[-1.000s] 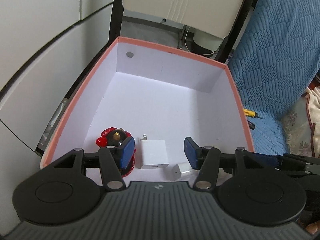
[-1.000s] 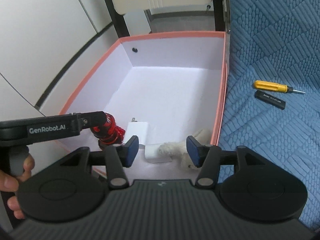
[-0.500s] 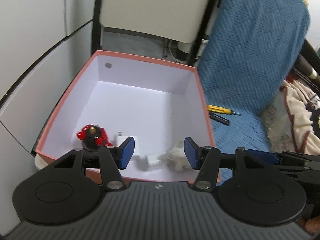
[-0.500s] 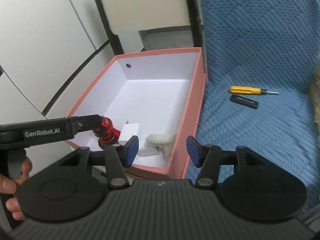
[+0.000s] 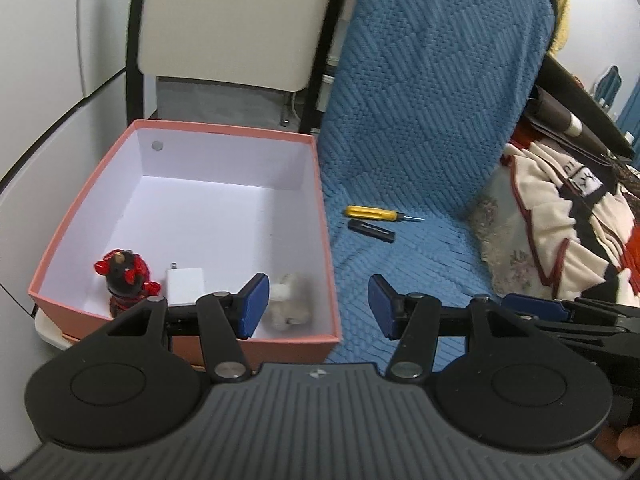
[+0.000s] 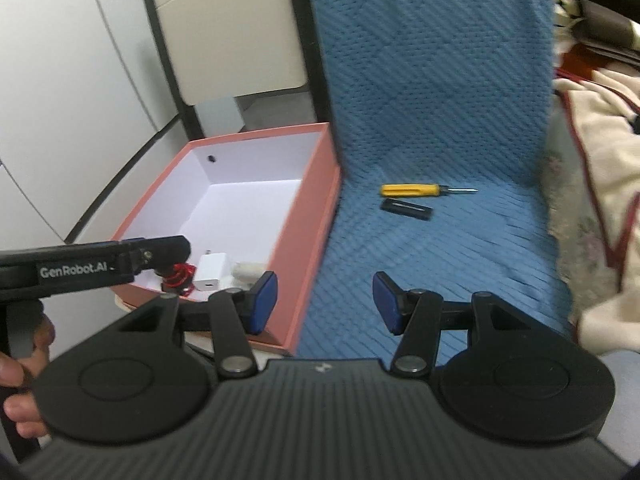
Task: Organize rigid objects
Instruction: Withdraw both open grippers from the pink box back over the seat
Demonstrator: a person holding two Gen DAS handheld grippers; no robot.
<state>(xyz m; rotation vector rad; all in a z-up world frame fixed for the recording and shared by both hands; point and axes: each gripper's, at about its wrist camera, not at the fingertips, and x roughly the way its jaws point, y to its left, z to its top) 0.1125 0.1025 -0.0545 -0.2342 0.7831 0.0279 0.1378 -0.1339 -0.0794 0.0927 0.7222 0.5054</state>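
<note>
Yellow screwdriver (image 6: 416, 190) beside pink box (image 6: 308, 224)

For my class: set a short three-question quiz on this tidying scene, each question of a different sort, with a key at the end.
1. True or false: the yellow screwdriver lies inside the pink box.
2. Multiple choice: what lies right beside the screwdriver on the blue cover? A) a white charger B) a black bar C) a red figurine
3. Fill in: the left tool and the right tool both have their jaws ____.

Key: 1. False; it lies on the blue cover, outside the box. 2. B; the white charger and red figurine are in the box. 3. open, holding nothing.
</note>
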